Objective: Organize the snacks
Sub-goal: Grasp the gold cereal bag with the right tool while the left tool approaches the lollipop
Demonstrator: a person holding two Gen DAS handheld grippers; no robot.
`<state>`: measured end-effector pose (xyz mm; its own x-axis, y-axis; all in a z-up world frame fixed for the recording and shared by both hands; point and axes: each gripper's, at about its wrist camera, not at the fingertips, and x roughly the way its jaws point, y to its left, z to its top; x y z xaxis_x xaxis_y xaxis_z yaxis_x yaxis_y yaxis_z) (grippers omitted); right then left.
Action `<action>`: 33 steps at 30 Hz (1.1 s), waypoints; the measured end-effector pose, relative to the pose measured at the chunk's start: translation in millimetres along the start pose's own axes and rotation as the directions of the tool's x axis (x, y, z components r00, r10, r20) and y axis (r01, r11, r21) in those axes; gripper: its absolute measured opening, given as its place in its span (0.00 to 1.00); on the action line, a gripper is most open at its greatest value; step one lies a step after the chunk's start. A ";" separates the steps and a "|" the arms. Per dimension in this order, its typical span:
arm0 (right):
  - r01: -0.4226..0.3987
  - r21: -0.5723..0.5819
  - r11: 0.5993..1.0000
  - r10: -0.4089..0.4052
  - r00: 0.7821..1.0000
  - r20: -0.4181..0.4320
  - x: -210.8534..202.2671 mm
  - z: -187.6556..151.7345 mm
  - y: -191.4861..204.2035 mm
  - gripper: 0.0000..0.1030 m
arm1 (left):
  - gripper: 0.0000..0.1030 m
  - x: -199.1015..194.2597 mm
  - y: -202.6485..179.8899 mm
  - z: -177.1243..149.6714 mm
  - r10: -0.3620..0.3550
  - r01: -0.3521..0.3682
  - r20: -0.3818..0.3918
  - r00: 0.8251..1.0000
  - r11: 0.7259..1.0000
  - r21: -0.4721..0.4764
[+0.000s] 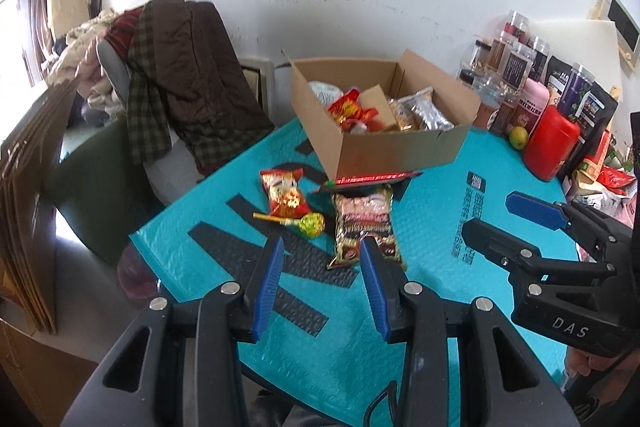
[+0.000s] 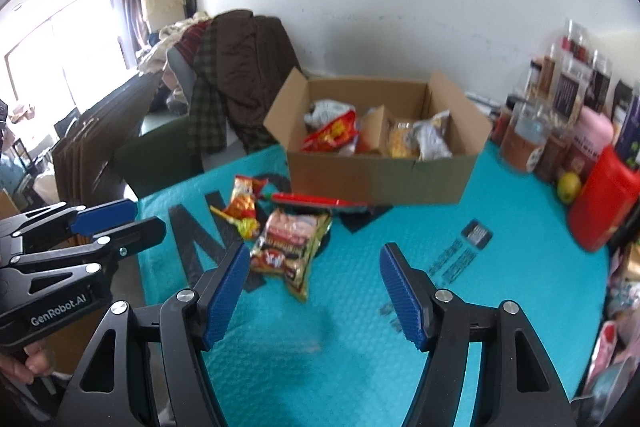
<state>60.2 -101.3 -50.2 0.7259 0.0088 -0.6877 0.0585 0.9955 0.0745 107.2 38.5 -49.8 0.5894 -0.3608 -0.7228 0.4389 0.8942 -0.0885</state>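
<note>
Snacks left to sort: large noodle-style packet (image 1: 366, 227) lies flat mid-worktop, short of the cardboard box (image 1: 396, 147), which sits toward the far edge and already holds several bags. Small red-orange packet (image 1: 285, 193) and a lollipop (image 1: 310, 225) lie just beside the big packet on its left; a red flat bar (image 1: 372, 181) rests against the box's near wall. Left tool (image 1: 320, 247) has both blue fingers apart, empty, hovering low with its right finger over the near end of the large packet. Right tool (image 2: 312, 259) is also spread wide, empty, held higher and off to the right side of the packet. My read: next step is picking the large packet. Advice: bring the left tool down so the fingers straddle the packet's near crimped seam, pinch the seam rather than the puffed middle, since film is likely slippery and the contents crushable. Lift clear before travelling so it doesn't drag the lollipop or small packet along. Drop it into the free near-left part of the box, clearing the front wall. Pose: both tools point forward and down toward the box, roughly level in roll, right one trailing beside the left; person's fingers visible on each handle. Keep the right tool out of the left's path.
</note>
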 end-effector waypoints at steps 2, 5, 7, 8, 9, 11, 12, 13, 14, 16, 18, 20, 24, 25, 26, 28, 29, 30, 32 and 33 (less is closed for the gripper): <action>-0.003 0.001 1.000 0.003 1.000 -0.019 7.8 -2.0 0.7 0.66 | 0.38 7.1 4.6 -2.2 -0.002 0.002 -0.014 1.000 1.000 -0.010; -0.004 -0.013 1.000 0.004 1.000 -0.030 18.3 -3.7 4.1 0.66 | 0.38 15.6 11.4 -5.6 -0.006 0.005 -0.026 1.000 1.000 -0.026; -0.004 -0.025 1.000 0.003 0.999 -0.042 26.8 -4.7 7.9 0.66 | 0.38 19.9 16.4 -8.1 -0.007 0.006 -0.033 0.999 0.999 -0.038; -0.006 -0.029 1.000 0.004 0.999 -0.049 30.8 -4.5 9.7 0.66 | 0.38 23.7 20.2 -10.0 -0.008 0.006 -0.040 0.999 0.999 -0.051; -0.009 -0.031 0.999 0.007 0.998 -0.055 34.5 -4.5 10.4 0.66 | 0.38 25.7 22.0 -10.8 -0.010 0.007 -0.045 0.999 0.998 -0.057; -0.019 -0.033 0.999 0.017 0.997 -0.074 43.5 -4.4 13.0 0.66 | 0.38 32.3 28.4 -14.1 -0.017 0.012 -0.062 0.998 0.997 -0.079; -0.025 -0.033 0.999 0.022 0.996 -0.084 47.8 -4.3 15.1 0.66 | 0.38 35.2 31.2 -15.3 -0.020 0.014 -0.068 0.998 0.996 -0.087; -0.032 -0.034 0.999 0.029 0.995 -0.095 53.2 -4.3 16.7 0.67 | 0.38 39.1 35.3 -17.3 -0.019 0.011 -0.077 0.997 0.995 -0.101; -0.037 -0.033 0.999 0.033 0.994 -0.102 57.3 -4.5 17.9 0.68 | 0.38 41.4 37.9 -18.2 -0.016 0.007 -0.082 0.996 0.994 -0.108; -0.047 -0.029 0.998 0.043 0.992 -0.117 65.8 -4.1 20.2 0.73 | 0.38 47.3 44.4 -20.7 -0.006 -0.006 -0.093 0.996 0.992 -0.123; -0.067 -0.025 0.997 0.063 0.989 -0.133 74.9 -3.7 22.6 0.73 | 0.38 53.3 49.8 -22.4 0.002 -0.016 -0.103 0.995 0.991 -0.135; -0.082 -0.022 0.996 0.078 0.984 -0.157 86.9 -3.3 23.9 0.74 | 0.38 58.5 53.9 -23.3 0.012 -0.028 -0.114 0.993 0.990 -0.141; -0.082 0.004 0.997 0.081 0.979 -0.189 105.1 -0.9 22.5 0.83 | 0.38 68.4 59.5 -24.1 0.011 -0.032 -0.132 0.991 0.987 -0.155; -0.081 0.011 0.997 0.081 0.977 -0.195 109.1 -0.1 21.7 0.86 | 0.38 71.5 61.1 -24.4 0.010 -0.032 -0.137 0.991 0.987 -0.160; -0.080 0.017 0.997 0.082 0.975 -0.206 114.1 1.0 21.0 0.87 | 0.38 73.6 62.3 -24.5 0.009 -0.033 -0.141 0.990 0.986 -0.163; -0.077 0.022 0.997 0.080 0.972 -0.222 122.2 2.7 20.4 0.88 | 0.38 78.7 64.2 -24.3 0.009 -0.034 -0.149 0.989 0.985 -0.168; -0.073 0.025 0.997 0.077 0.971 -0.228 126.4 3.8 19.9 0.88 | 0.38 81.2 65.1 -24.3 0.008 -0.035 -0.155 0.988 0.985 -0.172; -0.069 0.028 0.997 0.074 0.970 -0.232 129.8 4.8 19.6 0.88 | 0.38 83.1 65.8 -24.5 0.007 -0.035 -0.159 0.987 0.984 -0.175; -0.064 0.035 0.997 0.070 0.968 -0.242 137.9 7.0 18.6 0.88 | 0.38 88.1 67.3 -23.6 0.002 -0.033 -0.169 0.986 0.983 -0.182; -0.057 0.039 0.998 0.065 0.967 -0.247 142.5 7.6 17.8 0.88 | 0.38 89.8 67.8 -23.0 0.000 -0.032 -0.171 0.985 0.982 -0.185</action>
<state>169.9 -83.0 -141.4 0.5364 0.0967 -0.8384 0.0431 0.9890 0.1417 174.3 72.8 -136.5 0.4644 -0.3100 -0.8296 0.2863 0.9390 -0.1906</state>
